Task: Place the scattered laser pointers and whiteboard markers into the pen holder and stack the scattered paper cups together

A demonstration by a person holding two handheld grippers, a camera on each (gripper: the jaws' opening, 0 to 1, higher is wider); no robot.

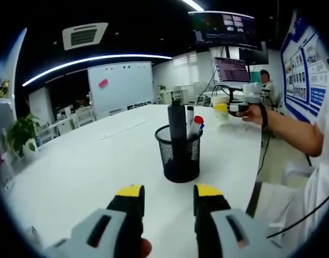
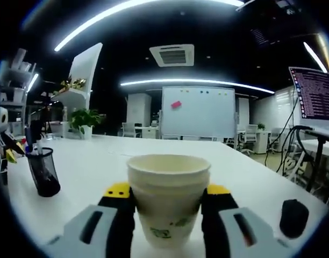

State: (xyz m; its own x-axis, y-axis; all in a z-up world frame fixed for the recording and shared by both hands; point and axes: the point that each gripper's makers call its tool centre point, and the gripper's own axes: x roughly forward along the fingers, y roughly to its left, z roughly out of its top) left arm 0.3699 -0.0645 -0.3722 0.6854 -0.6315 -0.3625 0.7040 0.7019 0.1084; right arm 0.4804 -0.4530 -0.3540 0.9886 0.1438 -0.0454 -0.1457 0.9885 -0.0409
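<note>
Right gripper (image 2: 167, 201) clamps the stacked paper cups (image 2: 168, 196) — left gripper (image 1: 169, 196) stands apart, empty; markers already fill the pen holder (image 1: 180, 156), so little seems left.

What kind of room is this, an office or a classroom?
Most likely an open-plan office or meeting space. A long white table runs toward a whiteboard, with desks and chairs behind and monitors at one side. A mesh pen holder stands on the table.
</note>
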